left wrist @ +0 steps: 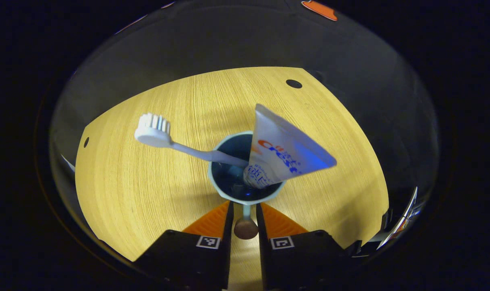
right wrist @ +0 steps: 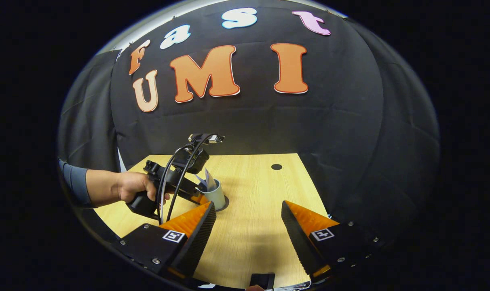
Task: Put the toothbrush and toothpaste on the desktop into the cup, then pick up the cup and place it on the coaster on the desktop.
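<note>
Cup handle [left wrist: 246, 226] sits pinched between the fingers of the left gripper [left wrist: 245, 216], which are drawn together on it. Just beyond, the cup [left wrist: 245, 171] holds both the toothbrush [left wrist: 176, 143], head leaning out to one side, and the toothpaste [left wrist: 281, 151], so the loading step looks done. In the right gripper view the cup [right wrist: 215, 194] rests on a dark round coaster [right wrist: 224, 203] on the desk [right wrist: 249, 226], so placement seems nearly finished; only release appears left. The right gripper [right wrist: 248, 218] hovers with fingers wide apart, holding nothing.
</note>
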Tool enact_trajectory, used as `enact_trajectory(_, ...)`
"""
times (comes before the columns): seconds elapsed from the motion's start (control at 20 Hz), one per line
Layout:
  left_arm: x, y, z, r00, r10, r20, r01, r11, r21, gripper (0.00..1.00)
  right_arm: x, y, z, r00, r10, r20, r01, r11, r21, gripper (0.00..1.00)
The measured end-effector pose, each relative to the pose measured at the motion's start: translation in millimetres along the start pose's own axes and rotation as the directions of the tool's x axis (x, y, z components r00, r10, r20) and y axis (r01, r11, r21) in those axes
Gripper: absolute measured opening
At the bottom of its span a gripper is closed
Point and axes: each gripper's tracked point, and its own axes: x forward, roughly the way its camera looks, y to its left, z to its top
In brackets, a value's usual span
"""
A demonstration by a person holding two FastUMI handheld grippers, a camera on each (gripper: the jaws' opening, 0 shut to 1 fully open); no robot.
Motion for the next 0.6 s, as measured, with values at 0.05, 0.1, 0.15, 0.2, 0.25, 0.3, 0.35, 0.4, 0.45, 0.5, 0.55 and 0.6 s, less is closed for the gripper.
enact_trajectory(0.05,-5,3,0,1.000,-0.002,0.012,0.002,1.000,0.007,0.33,1,2,0,1.000,0.005,-0.001,-0.005,1.000,-0.006,0.98)
enact_trajectory(0.1,-10,5,3,1.000,-0.006,0.024,0.005,1.000,0.013,0.47,2,4,0,1.000,0.012,-0.001,-0.012,1.000,-0.013,0.97)
enact_trajectory(0.15,-15,8,6,0.999,-0.013,0.043,0.012,1.000,0.019,0.61,3,6,1,1.000,0.021,0.000,-0.021,1.000,-0.020,0.98)
enact_trajectory(0.2,-22,12,11,0.998,-0.015,0.069,0.014,1.000,0.023,0.79,3,9,3,1.000,0.029,0.001,-0.029,0.999,-0.027,0.98)
enact_trajectory(0.25,-30,16,16,0.995,-0.022,0.095,0.020,1.000,0.024,0.84,5,13,5,0.999,0.041,0.005,-0.041,0.999,-0.035,0.98)
enact_trajectory(0.3,-37,22,19,0.994,-0.025,0.109,0.023,0.999,0.023,0.90,6,17,6,0.999,0.050,0.009,-0.050,0.998,-0.045,0.98)
enact_trajectory(0.35,-44,31,22,0.993,-0.019,0.114,0.016,1.000,0.021,0.92,9,22,9,0.998,0.062,0.013,-0.061,0.997,-0.056,0.98)
enact_trajectory(0.4,-52,40,26,0.992,-0.013,0.125,0.011,1.000,0.017,0.93,12,25,10,0.998,0.067,0.017,-0.065,0.995,-0.070,0.98)
enact_trajectory(0.45,-64,44,22,0.991,-0.004,0.137,0.003,1.000,0.012,0.96,15,29,12,0.997,0.073,0.022,-0.071,0.994,-0.084,0.97)
enact_trajectory(0.5,-79,46,27,0.987,0.005,0.158,-0.005,1.000,0.002,0.96,18,33,13,0.997,0.079,0.027,-0.076,0.993,-0.093,0.97)
enact_trajectory(0.55,-92,55,27,0.983,0.008,0.183,-0.006,1.000,-0.008,0.97,20,37,17,0.996,0.088,0.034,-0.084,0.992,-0.098,0.98)
enact_trajectory(0.6,-102,61,27,0.977,0.015,0.211,-0.012,1.000,-0.018,0.97,23,42,20,0.995,0.095,0.040,-0.091,0.991,-0.101,0.98)
